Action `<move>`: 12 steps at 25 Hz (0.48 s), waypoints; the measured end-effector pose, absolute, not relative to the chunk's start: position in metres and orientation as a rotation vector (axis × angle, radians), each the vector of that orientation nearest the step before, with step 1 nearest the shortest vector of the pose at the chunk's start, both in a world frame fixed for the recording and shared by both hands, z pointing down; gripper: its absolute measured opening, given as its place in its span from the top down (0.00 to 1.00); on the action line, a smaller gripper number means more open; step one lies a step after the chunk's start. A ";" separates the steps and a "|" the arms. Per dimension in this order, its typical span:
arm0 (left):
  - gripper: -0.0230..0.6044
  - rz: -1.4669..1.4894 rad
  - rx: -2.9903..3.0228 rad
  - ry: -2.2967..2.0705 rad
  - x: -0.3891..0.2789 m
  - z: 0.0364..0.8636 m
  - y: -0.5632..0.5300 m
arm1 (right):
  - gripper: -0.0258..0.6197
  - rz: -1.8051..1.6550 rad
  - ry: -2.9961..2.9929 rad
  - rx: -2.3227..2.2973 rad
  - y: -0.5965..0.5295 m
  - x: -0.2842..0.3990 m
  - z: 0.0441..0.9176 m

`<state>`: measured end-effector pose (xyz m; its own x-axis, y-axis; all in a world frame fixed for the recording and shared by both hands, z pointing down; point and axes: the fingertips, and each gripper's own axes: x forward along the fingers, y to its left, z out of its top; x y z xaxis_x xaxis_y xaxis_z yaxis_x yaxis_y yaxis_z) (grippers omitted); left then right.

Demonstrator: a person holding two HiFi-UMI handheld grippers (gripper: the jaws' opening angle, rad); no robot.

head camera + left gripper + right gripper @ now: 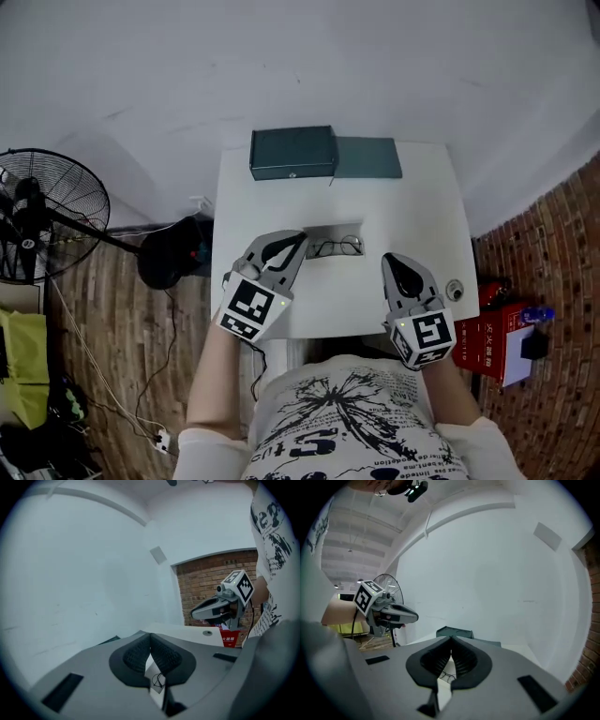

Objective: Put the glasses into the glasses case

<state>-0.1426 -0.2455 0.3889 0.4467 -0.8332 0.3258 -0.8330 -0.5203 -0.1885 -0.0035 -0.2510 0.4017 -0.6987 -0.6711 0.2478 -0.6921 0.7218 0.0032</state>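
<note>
Left tongs (298,239) and right tongs (392,261) hover low over the near half of the bench (417,211). Both are clenched on nothing. The glasses (337,247) lie on the bench between them. At the far edge, the glasses case (293,153) seems open; its inside is unclear.

- Case (292,153), ahead of the jaws: dark teal.
- Glasses (337,247), between the two jaw tips: thin black frame.
- Table (422,206): plain white.
- Left gripper (300,237), right gripper (388,259): grey, with black-and-white marker squares.

Left gripper (151,637) jaws together; glasses (158,680) perhaps below.
</note>
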 end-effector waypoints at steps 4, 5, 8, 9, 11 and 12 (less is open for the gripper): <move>0.94 -0.400 -2.593 1.674 -0.161 0.364 -0.219 | 0.94 0.085 -2.739 1.088 -0.244 -0.006 0.386; 0.94 -0.352 -2.580 1.717 -0.166 0.359 -0.212 | 0.94 0.070 -2.747 1.079 -0.242 -0.008 0.384; 0.94 -0.188 -2.533 1.817 -0.177 0.348 -0.191 | 0.94 0.043 -2.769 1.066 -0.234 -0.013 0.378; 0.94 -0.153 -2.519 1.835 -0.178 0.346 -0.184 | 0.94 0.042 -2.778 1.068 -0.232 -0.014 0.376; 0.94 -0.118 -2.499 1.875 -0.181 0.345 -0.172 | 0.94 0.039 -2.794 1.069 -0.228 -0.014 0.373; 0.94 -0.099 -2.489 1.899 -0.183 0.345 -0.166 | 0.94 0.031 -2.803 1.063 -0.226 -0.015 0.372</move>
<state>-0.1826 -0.1656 0.3449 0.2627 -0.9639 0.0445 -0.9633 -0.2646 -0.0456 -0.0151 -0.2255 0.3720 -0.7395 -0.6581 0.1415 -0.6611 0.7497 0.0315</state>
